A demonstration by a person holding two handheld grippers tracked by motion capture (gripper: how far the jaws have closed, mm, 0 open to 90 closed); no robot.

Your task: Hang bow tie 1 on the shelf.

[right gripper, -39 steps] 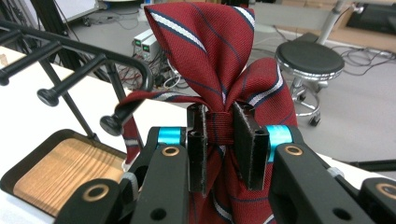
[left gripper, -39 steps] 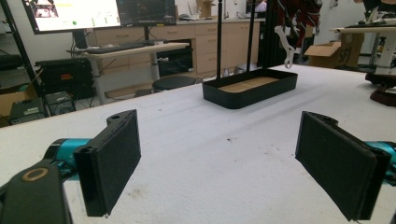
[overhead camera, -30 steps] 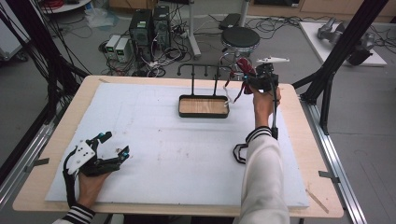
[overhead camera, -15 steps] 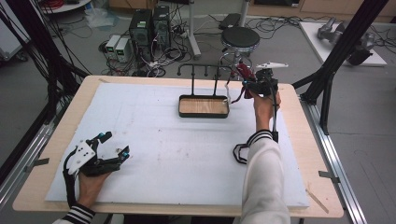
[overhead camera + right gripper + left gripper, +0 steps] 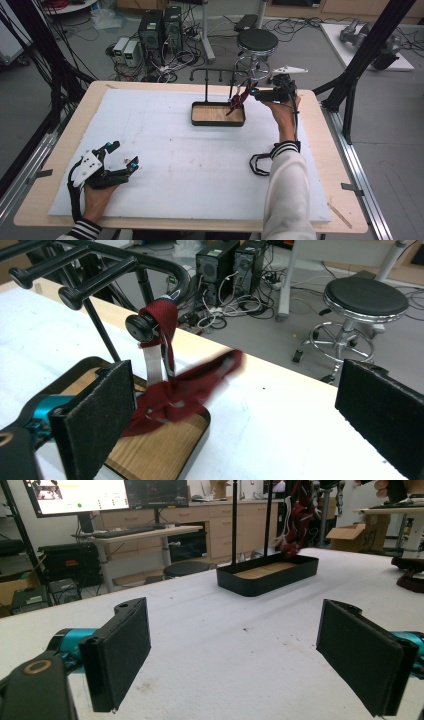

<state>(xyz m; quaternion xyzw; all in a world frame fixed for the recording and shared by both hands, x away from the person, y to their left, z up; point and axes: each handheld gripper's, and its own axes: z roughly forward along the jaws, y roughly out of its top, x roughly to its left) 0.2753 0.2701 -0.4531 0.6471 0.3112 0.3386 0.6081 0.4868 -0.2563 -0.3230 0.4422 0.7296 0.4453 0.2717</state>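
The right gripper [image 5: 235, 415] has its jaws wide apart with nothing between the pads; they have just been opening, and the dark red strap [image 5: 175, 390] that it was working with is free of them. In the right gripper view that strap lies just ahead of the gripper and to its left: its loop sits over the knobbed end of the nearest peg [image 5: 137, 326] of a black hanging rack [image 5: 100, 277], and the rest trails down, blurred, into the wooden-floored tray [image 5: 165, 450] at the rack's foot. So the step in hand looks like the release after hanging: the loop is on the peg and the grip is let go. The next move, as I judge it, calls for drawing the right gripper straight back from the peg without catching the loose tail, since the loop sits near the peg's tip and a snag could pull it off.

The left gripper [image 5: 235, 650] is also open, pads well apart, resting low over the white surface [image 5: 225, 645] with the tray far ahead of it and playing no part.

The high view places the right gripper [image 5: 252, 93] at the far side of the surface beside the rack, with the left gripper [image 5: 121, 156] well apart at the near corner, and a black looped strap [image 5: 260, 164] beside the right sleeve. The right gripper view alone makes clear how the loop sits on the peg. The left gripper view shows the red strap [image 5: 297, 515] hanging from the side, its lower end reaching the tray's rim.
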